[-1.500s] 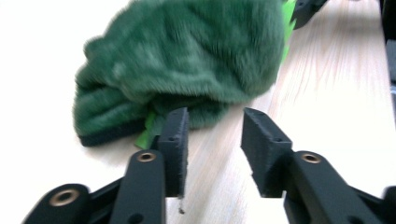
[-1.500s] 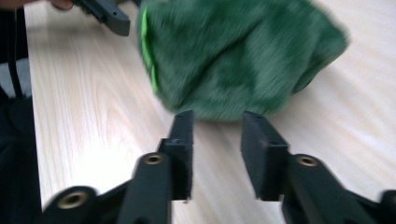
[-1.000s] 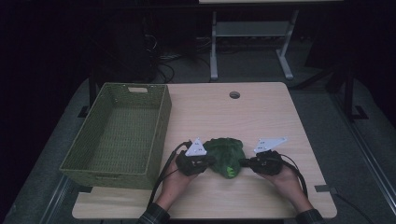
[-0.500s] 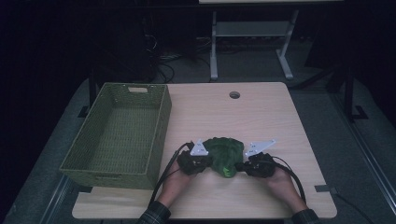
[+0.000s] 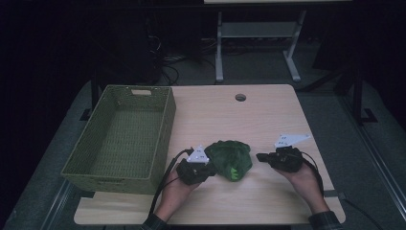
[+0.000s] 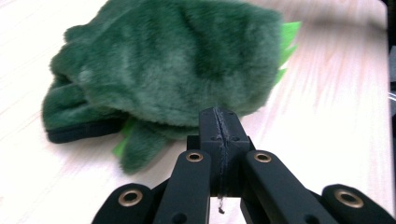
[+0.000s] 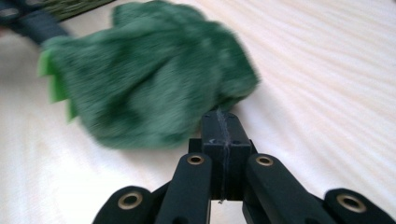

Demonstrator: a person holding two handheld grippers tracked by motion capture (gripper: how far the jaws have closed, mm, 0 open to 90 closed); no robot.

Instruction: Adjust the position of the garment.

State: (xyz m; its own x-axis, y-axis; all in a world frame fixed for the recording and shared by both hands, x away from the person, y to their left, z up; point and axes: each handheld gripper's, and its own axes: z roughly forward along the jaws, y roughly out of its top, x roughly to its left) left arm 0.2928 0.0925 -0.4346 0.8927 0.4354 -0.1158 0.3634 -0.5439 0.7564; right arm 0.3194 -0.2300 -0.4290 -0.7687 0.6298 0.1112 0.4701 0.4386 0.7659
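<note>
1. A green plush toy (image 5: 231,159) lay in a crumpled heap on the near half of the wooden table (image 5: 268,120), between the two hand-held grippers and to the right of the basket.
2. The left gripper (image 5: 209,168) sat just beside the toy's left edge in the high view. In the left gripper view its two black jaws met flush, pad against pad, with nothing between them, and their tip stood at the toy's fur (image 6: 173,65); whether it touched could not be told. These jaws had just finished closing.
3. The right gripper (image 5: 261,156) was held apart from the toy, with bare table between its tip and the plush. In the right gripper view its jaws were likewise pressed together and empty, and the toy (image 7: 149,79) appeared blurred just beyond them.
4. Bright green felt points (image 6: 286,46) projected from the toy's edge.
5. A woven green basket (image 5: 165,124) stood at the table's left side, well apart from the right gripper and near the left one.
6. A round cable hole (image 5: 240,97) was set near the table's far edge.
</note>
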